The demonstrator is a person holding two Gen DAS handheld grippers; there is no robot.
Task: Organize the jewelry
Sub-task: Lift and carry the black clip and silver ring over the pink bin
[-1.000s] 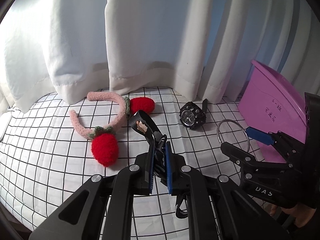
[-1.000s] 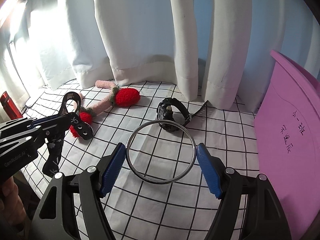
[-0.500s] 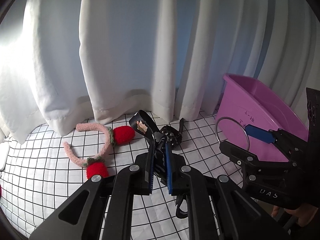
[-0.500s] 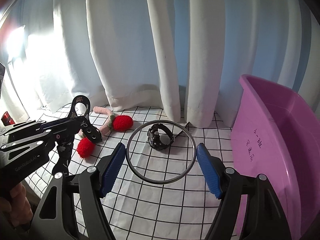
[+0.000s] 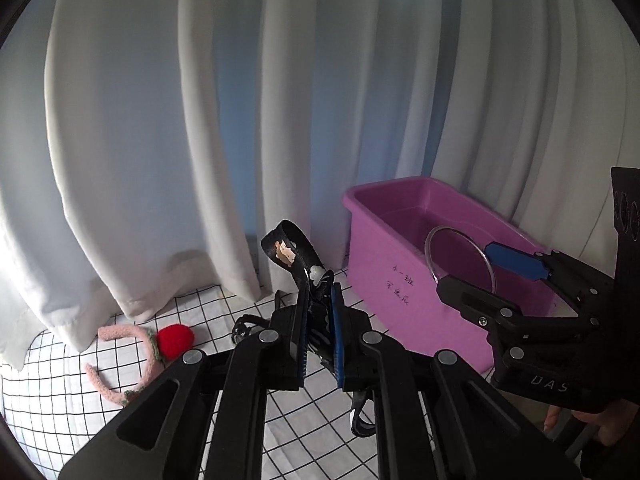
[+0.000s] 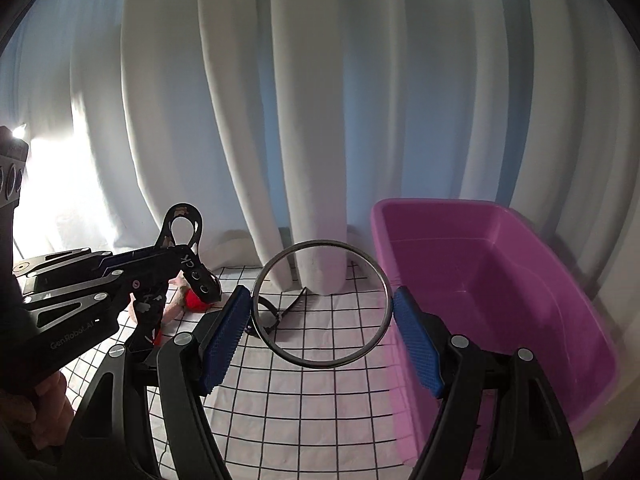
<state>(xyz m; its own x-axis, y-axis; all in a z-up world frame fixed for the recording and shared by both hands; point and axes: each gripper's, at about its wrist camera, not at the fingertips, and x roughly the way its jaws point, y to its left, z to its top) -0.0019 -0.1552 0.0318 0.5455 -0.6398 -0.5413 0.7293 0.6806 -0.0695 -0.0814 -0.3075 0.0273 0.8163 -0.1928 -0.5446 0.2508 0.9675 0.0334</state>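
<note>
My left gripper (image 5: 319,320) is shut on a black patterned strap (image 5: 289,250), held in the air left of the purple bin (image 5: 384,256); the strap also shows in the right wrist view (image 6: 182,236). My right gripper (image 6: 320,332) is shut on a thin metal bangle (image 6: 379,276), clamped by its sides and raised beside the purple bin (image 6: 520,300); the bangle also shows in the left wrist view (image 5: 434,240), over the bin's rim. A black watch (image 5: 246,326) lies on the checked cloth, partly hidden by my left gripper.
A pink headband with red pom-poms (image 5: 148,354) lies on the checked cloth (image 6: 304,392) at the left. White curtains (image 5: 224,120) hang right behind the cloth and the bin.
Both grippers have risen and swung right toward the purple bin, carrying the strap and the bangle. The bin's inside has come into view.
</note>
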